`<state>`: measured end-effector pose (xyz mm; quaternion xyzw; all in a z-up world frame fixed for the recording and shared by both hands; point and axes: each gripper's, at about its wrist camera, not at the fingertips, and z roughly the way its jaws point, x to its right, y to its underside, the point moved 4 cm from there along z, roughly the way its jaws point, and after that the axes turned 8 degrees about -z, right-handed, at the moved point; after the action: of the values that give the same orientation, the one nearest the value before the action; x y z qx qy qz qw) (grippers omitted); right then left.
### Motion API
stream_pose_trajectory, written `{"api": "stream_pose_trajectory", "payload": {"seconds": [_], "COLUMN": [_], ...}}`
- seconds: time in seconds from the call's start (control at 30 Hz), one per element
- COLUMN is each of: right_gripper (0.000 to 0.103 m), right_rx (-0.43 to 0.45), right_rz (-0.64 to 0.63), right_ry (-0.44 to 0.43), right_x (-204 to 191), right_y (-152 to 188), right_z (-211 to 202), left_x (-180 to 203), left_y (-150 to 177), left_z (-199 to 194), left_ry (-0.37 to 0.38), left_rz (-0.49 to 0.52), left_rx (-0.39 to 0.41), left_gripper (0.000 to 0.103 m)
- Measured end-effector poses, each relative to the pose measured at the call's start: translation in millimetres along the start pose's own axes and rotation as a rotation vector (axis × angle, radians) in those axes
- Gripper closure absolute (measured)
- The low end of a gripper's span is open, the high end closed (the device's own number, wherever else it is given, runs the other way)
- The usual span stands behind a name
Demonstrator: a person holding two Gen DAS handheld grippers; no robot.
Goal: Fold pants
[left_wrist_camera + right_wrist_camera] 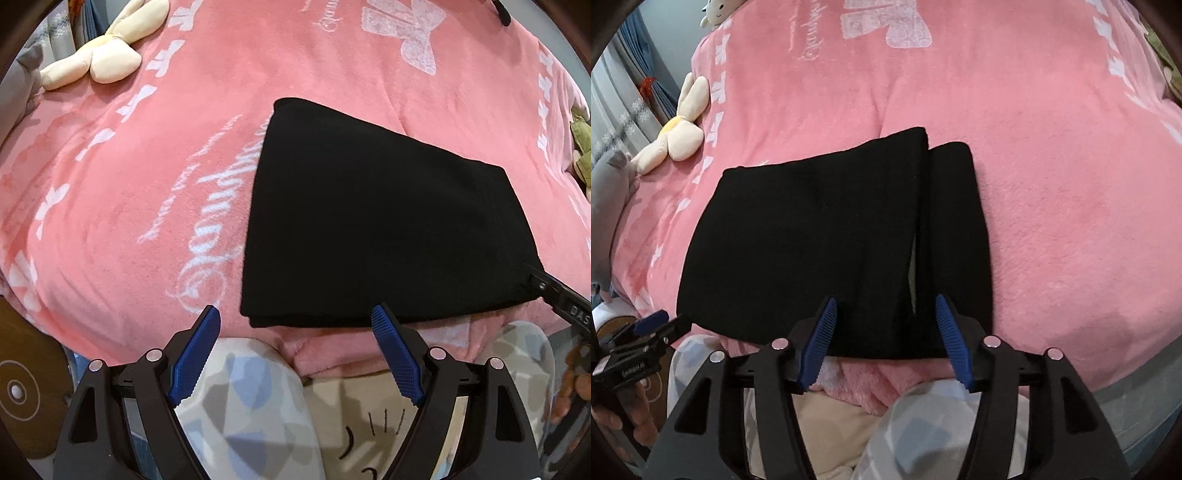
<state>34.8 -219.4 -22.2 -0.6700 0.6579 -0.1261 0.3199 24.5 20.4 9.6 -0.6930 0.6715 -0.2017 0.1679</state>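
Note:
The black pants (384,229) lie folded into a flat rectangle on the pink blanket (147,177); they also show in the right wrist view (812,236), with one folded layer offset at the right side. My left gripper (295,317) is open and empty, hovering at the near left edge of the pants. My right gripper (886,306) is open and empty above the near edge of the pants. The right gripper shows at the right edge of the left wrist view (554,295); the left gripper shows at the lower left of the right wrist view (650,332).
A cream flower plush (103,51) lies at the bed's far left, also in the right wrist view (676,133). A green plush (581,147) sits at the right edge. The person's patterned knees (243,398) are just below the bed edge.

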Motion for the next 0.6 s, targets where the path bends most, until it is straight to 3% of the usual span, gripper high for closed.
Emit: {"api": "stream_pose_trajectory", "payload": {"seconds": [0.03,0.07,0.13,0.17,0.3,0.37,0.43,0.47,0.53,0.6], "right_gripper": [0.052,0.066,0.073,0.087,0.088,0.085,0.076,0.074,0.072,0.070], "right_rx": [0.007,0.005,0.011,0.028,0.173,0.149,-0.014,-0.051,0.019,0.094], "right_rz": [0.005,0.005,-0.008,-0.014,-0.067,-0.082,-0.099,-0.083,0.010,0.030], "right_ry": [-0.019,-0.026,-0.065,-0.072,-0.089,-0.052,0.039,0.030,-0.024,-0.013], "right_x": [-0.7,-2.1,-10.3,-12.8,-23.5,-16.0,5.4,12.0,18.7,15.2], "right_y": [-0.6,-0.9,-9.9,-14.4,-39.9,-36.0,-12.5,-3.8,-0.7,-10.7], "right_z": [2.8,4.7,4.3,-2.1,-63.6,-58.5,-9.9,4.3,-9.1,-31.3], "left_x": [2.2,4.6,8.5,10.2,11.2,13.6,17.3,19.8,22.3,22.4], "left_y": [0.3,0.3,-0.2,-0.6,-3.7,-4.4,-3.6,-2.7,-0.8,0.7], "left_z": [-0.8,-1.9,-3.0,-3.7,-8.8,-7.5,-2.7,-0.5,-0.9,-3.7], "left_ry": [-0.003,-0.008,-0.012,-0.011,0.006,0.013,0.010,0.012,0.020,0.010], "left_rz": [0.005,0.011,0.018,0.019,0.008,0.005,0.007,0.009,0.021,0.040], "left_rx": [0.001,0.006,0.009,0.009,0.020,0.019,0.006,-0.004,-0.012,0.001], "left_gripper": [0.022,0.022,0.022,0.022,0.021,0.020,0.020,0.020,0.020,0.020]}}
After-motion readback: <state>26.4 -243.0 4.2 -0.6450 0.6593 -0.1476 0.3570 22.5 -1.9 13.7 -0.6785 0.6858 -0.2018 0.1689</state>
